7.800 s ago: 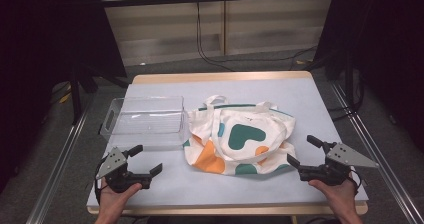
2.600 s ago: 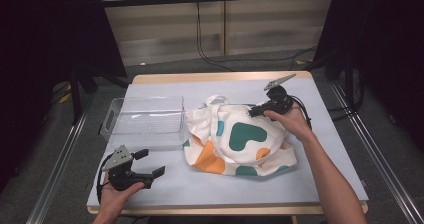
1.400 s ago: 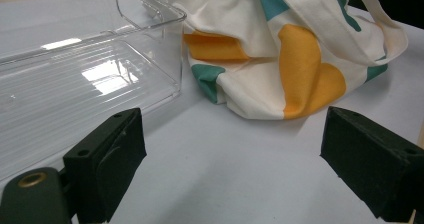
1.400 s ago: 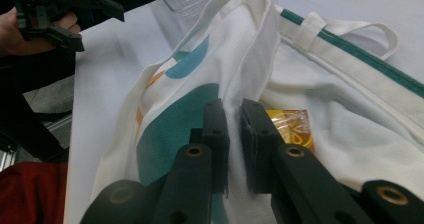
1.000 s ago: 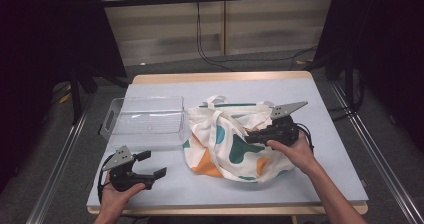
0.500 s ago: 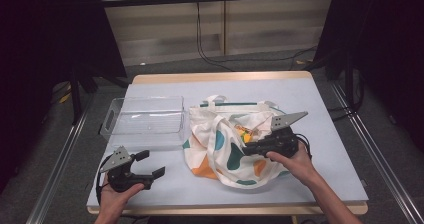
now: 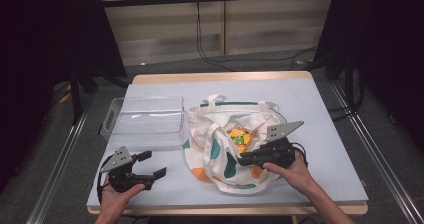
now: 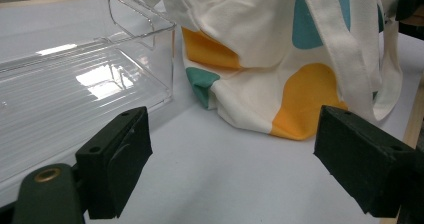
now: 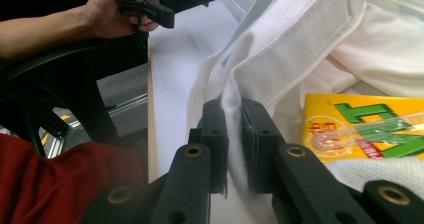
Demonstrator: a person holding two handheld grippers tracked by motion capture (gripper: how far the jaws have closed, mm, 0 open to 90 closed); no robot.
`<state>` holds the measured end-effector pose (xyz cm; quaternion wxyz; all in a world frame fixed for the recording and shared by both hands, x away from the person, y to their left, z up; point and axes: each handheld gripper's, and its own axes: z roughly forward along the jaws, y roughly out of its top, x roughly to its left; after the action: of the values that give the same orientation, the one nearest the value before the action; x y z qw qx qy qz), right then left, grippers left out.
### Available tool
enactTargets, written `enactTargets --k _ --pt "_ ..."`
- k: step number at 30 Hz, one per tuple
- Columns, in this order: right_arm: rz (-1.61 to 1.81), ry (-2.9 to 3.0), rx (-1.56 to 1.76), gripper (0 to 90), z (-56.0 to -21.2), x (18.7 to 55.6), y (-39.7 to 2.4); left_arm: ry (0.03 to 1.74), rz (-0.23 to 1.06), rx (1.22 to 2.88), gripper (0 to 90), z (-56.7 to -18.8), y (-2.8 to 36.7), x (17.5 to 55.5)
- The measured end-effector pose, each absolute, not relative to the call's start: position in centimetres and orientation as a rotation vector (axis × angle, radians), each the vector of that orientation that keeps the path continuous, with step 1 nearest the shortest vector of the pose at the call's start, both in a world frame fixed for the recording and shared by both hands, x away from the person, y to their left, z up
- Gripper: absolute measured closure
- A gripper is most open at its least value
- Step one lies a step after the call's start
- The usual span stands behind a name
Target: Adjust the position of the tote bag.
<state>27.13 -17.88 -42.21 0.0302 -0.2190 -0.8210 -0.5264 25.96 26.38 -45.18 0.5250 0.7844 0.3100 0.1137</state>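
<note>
- Two grippers at work: right gripper (image 7: 246, 160) clamped on the rim hem of the tote bag (image 7: 227, 171), lower centre-right of the high view; left gripper (image 7: 150, 165) idle at lower left, jaws spread wide with nothing between, just beside the clear plastic tray (image 7: 145, 115).
- Best done by keeping the pinch on the thick hem (image 9: 280, 69) and drawing the mouth wide and low, so the yellow snack packet (image 7: 240, 135) inside stays reachable.
- Worth bringing in the free left gripper without snagging the strap (image 8: 345, 59).
- Hard to judge: how much fabric sits between the pads, one layer or two.
- Packet print partly legible only; its lower part buried under cloth (image 9: 380, 179).
- Bag's remaining contents hidden by folds.
</note>
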Motion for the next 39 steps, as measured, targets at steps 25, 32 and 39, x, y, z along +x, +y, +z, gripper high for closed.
enactTargets --k 25,32,39 --pt "-1.397 -2.644 -0.582 82.2 -45.8 25.6 -15.8 0.705 0.242 1.902 15.7 -45.0 25.9 25.5" --pt "-1.334 -2.702 -0.589 83.0 -46.8 25.7 -15.4 0.699 0.233 1.906 16.6 -45.0 25.7 25.4" --pt "-1.288 -2.711 -0.603 83.1 -47.7 26.2 -15.5 0.695 0.231 1.912 19.0 -45.0 25.5 25.4"
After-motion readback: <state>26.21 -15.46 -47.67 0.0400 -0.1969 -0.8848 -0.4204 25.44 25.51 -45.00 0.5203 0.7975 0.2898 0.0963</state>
